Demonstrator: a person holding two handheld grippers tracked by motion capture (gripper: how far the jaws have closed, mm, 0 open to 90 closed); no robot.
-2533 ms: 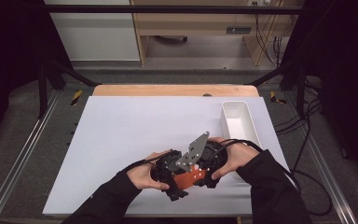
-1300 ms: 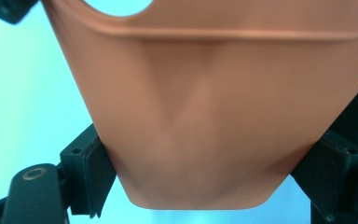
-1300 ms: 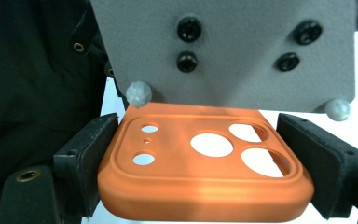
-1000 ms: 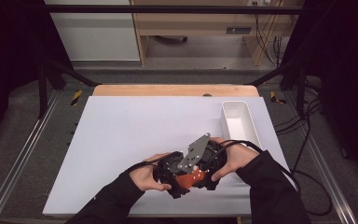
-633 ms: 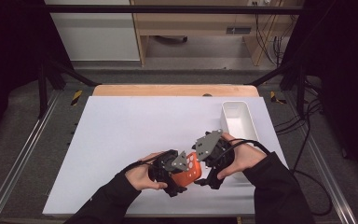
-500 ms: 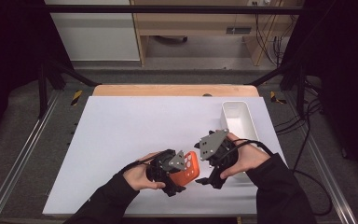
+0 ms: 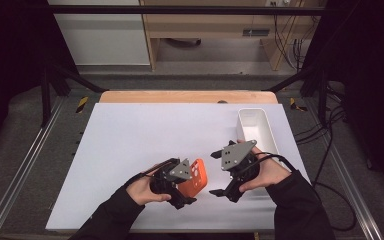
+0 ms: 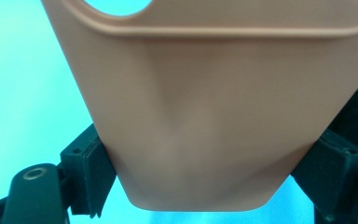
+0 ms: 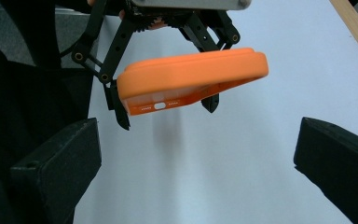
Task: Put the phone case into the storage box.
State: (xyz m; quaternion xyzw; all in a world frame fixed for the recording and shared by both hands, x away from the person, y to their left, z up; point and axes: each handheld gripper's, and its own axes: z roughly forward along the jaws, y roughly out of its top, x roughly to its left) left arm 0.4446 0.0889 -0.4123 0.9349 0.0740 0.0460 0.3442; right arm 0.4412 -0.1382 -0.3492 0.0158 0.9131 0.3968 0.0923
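An orange phone case [image 7: 196, 175] hangs just above the white table, held by its lower end with my left gripper [image 7: 189, 189] shut on it. In the left gripper view the case [image 8: 205, 107] fills the gap and both pads [image 8: 91, 172] press on its sides. My right gripper [image 7: 224, 193] stands a little to the right of the case, apart from it. Its jaws have just been opening and nothing is between them. In the right gripper view the case [image 9: 191, 79] floats ahead of my right gripper [image 9: 196, 158], which is wide open, and its port cut-outs face the camera.
A white rectangular tray [image 7: 257, 125] stands at the right of the white table sheet [image 7: 145, 130], just beyond the right hand. A wooden edge [image 7: 180, 96] runs along the far side. Cables [image 7: 325, 170] trail off to the right.
The right gripper has let go of the orange case and drawn away to the right. The left gripper keeps the case and has shifted slightly left.
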